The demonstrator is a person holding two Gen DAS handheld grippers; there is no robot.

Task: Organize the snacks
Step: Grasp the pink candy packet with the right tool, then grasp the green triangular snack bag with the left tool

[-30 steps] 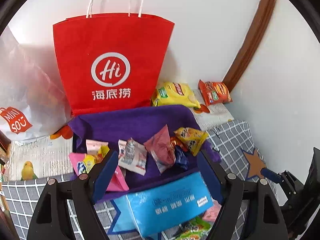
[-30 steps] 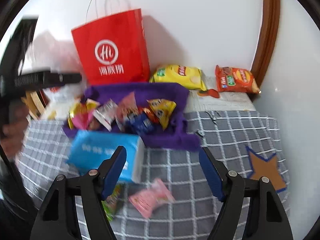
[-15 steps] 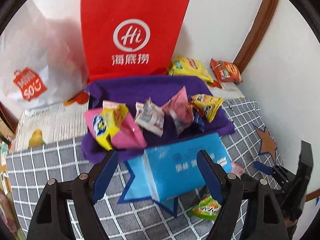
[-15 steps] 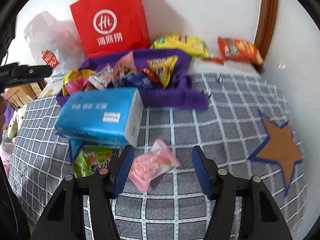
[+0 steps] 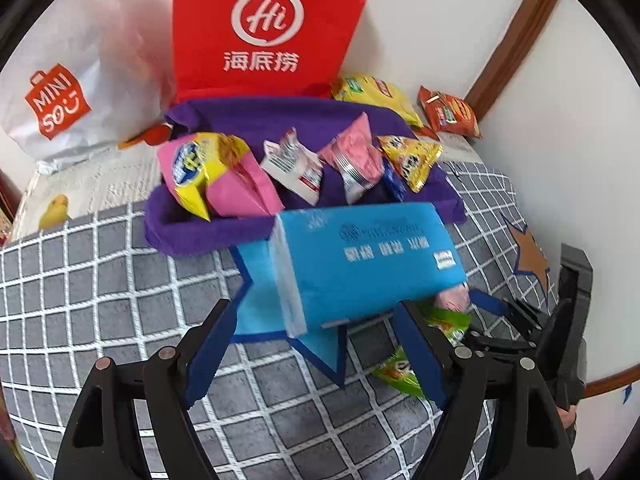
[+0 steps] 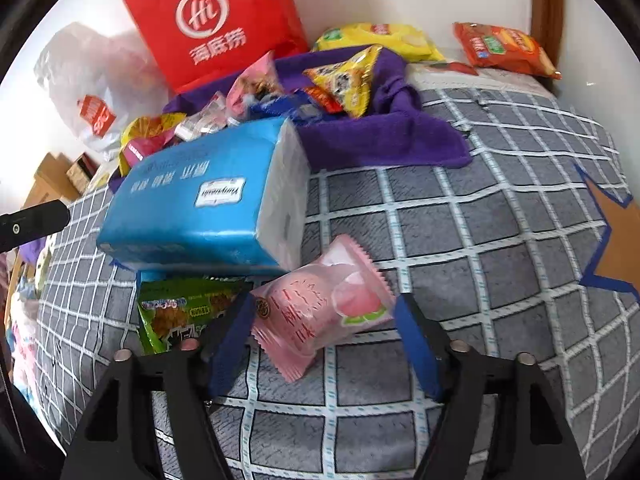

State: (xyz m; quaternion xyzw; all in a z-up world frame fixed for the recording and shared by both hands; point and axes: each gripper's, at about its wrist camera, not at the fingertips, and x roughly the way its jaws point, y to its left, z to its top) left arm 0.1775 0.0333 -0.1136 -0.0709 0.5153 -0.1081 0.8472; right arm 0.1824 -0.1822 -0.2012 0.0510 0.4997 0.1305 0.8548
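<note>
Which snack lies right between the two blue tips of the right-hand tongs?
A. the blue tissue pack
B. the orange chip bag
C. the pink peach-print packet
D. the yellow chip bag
C: in the right wrist view the pink peach-print packet sits on the checked cloth between the blue tips of the right tongs, whose jaws are opening, not pressing on it.
</note>
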